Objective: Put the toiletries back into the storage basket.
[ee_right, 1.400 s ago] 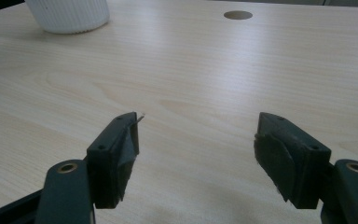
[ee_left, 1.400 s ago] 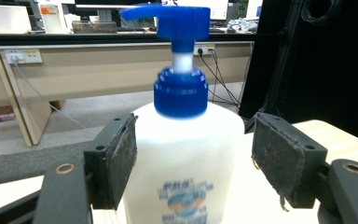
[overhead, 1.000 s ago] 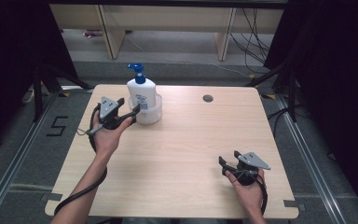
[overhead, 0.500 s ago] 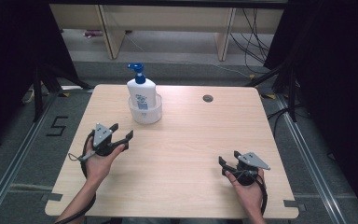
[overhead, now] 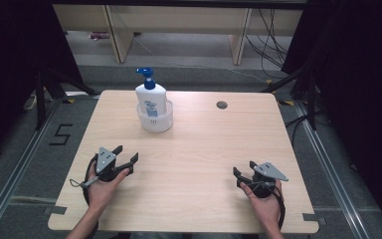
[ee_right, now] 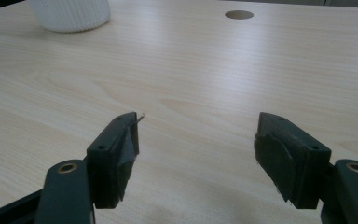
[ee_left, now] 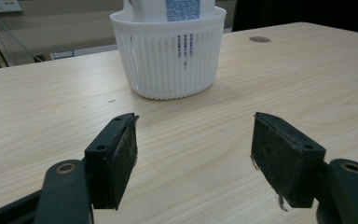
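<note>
Pump bottle point(overhead: 150, 97) stands upright inside the white ribbed tub point(overhead: 154, 118), far-left part of the table point(overhead: 199, 199), well apart from both tools. Blue pump head up and clear above the rim; tub wall surrounds the bottle's lower half, so it looks seated, not leaning. In the left gripper view the tub point(ee_left: 168, 58) sits dead ahead of the jaws with the bottle point(ee_left: 168, 8) rising out of it.

Left gripper point(overhead: 125, 160): jaws spread wide, nothing between them, resting low at the near-left table edge and aimed roughly at the tub. Left gripper point(ee_left: 193, 140) pads show bare wood between them.

Right gripper point(overhead: 239, 176): jaws also apart and empty, parked near-right, well away from everything. Right gripper point(ee_right: 196, 140) looks across bare tabletop towards the cable hole point(ee_right: 239, 14); tub base visible far off at top left.

My read: bottle-in-tub looks done, both hands at a neutral rest pose near the person's edge. Open jaws fit a released state.
</note>
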Motion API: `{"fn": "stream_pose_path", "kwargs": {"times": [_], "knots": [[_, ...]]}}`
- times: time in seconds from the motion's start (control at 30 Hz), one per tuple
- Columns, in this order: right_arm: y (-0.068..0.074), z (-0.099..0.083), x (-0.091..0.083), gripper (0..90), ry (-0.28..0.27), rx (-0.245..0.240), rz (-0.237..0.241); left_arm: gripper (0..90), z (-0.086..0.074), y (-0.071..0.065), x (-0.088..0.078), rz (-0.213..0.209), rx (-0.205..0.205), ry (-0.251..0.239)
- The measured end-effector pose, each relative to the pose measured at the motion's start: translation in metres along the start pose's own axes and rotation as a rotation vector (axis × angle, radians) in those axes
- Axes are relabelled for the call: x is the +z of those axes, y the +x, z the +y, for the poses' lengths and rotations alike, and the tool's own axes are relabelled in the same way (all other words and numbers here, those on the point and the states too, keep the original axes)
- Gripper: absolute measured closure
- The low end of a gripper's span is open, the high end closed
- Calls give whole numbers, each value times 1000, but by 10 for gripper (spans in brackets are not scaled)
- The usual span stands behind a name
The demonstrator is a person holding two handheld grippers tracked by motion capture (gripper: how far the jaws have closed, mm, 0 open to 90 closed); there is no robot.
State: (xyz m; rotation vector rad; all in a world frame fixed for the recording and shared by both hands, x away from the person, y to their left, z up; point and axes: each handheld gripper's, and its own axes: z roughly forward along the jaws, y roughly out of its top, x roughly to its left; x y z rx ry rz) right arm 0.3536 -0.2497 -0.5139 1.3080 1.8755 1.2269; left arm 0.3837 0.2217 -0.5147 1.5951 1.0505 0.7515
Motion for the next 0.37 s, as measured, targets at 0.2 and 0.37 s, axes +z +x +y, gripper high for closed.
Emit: {"fn": "stream_pose_path", "kwargs": {"times": [0.2,0.37], "knots": [[0,0,0,310,4,-4,6,308,-6,3,0,11,-2,7],[0,0,1,309,4,-16,-9,308,-7,3,0,12,5,22]]}}
